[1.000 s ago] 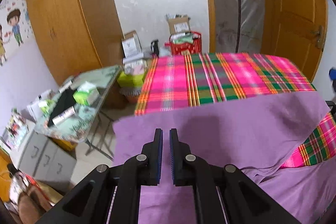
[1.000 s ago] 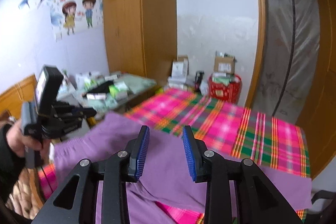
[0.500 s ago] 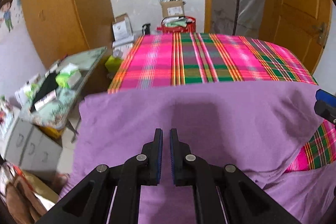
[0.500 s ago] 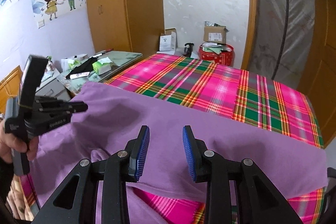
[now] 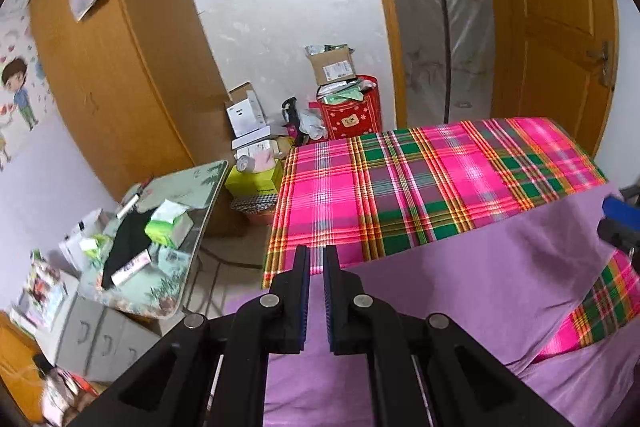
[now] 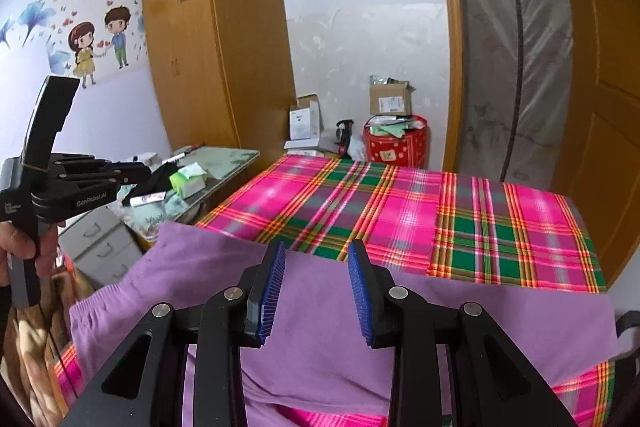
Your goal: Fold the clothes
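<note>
Through my left wrist camera the left tongs (image 5: 316,259) stand nearly closed with a thin slit between the pads, the purple garment (image 5: 480,267) spread just beneath and right of them on the plaid bed (image 5: 400,187). Through my right camera the right tongs (image 6: 316,261) gape wide and hold nothing, above the garment (image 6: 320,307).

Black hand-held gripper (image 6: 316,291), ribbed blue pads (image 6: 270,291)
</note>
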Demonstrator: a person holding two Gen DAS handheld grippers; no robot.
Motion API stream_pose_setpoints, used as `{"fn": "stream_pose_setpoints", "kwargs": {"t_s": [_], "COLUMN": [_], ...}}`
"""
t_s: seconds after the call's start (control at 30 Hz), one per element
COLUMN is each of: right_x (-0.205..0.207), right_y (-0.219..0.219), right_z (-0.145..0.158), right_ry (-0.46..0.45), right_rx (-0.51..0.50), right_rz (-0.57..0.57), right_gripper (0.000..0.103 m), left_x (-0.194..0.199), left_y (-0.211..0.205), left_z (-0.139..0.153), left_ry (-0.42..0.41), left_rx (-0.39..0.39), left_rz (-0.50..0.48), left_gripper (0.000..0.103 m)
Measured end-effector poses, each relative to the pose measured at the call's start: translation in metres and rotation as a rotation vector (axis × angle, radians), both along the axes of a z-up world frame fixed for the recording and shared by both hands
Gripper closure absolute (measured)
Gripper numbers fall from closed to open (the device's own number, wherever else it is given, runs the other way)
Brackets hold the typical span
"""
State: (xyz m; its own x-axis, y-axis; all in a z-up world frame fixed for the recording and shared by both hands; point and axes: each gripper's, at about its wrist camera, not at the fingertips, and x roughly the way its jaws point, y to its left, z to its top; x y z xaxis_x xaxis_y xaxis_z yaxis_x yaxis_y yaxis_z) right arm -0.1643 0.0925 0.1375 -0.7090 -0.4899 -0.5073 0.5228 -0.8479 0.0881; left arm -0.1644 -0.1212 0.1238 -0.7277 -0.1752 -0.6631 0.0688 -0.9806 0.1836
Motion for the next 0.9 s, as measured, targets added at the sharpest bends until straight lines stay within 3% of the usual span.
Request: {"fn": "stream_pose_setpoints", "kwargs": {"t_s": [0.2,0.47,0.73,0.9], "right_x": [0.015,0.033,0.022,0.015], "right_y": [0.006,0.017,0.012,0.01], "right_z": [-0.02,-0.051,-0.08,-0.081], "right_ry": [-0.024,-0.073,-0.159,-0.136], "right_rx": [0.029,0.049,0.074,0.066], "right_rz": [-0.002,0.026,0.085,0.111], "right_gripper": [0.069,0.069,0.069,0.069], "left_x": [0.023,0.052,0.056,0.05], "left_y": [0.024,0.048,0.018,-0.021], "left_z": [-0.048,-0.093,-0.123,-0.127], "left_ry": [-0.046,-0.031,-0.09,-0.097], "left_rx": [0.079,0.13,0.112,0.135], "left_rz": [-0.043,-0.01,0.055,0.135], "left_gripper": [0.097,0.097,0.097,0.097]}}
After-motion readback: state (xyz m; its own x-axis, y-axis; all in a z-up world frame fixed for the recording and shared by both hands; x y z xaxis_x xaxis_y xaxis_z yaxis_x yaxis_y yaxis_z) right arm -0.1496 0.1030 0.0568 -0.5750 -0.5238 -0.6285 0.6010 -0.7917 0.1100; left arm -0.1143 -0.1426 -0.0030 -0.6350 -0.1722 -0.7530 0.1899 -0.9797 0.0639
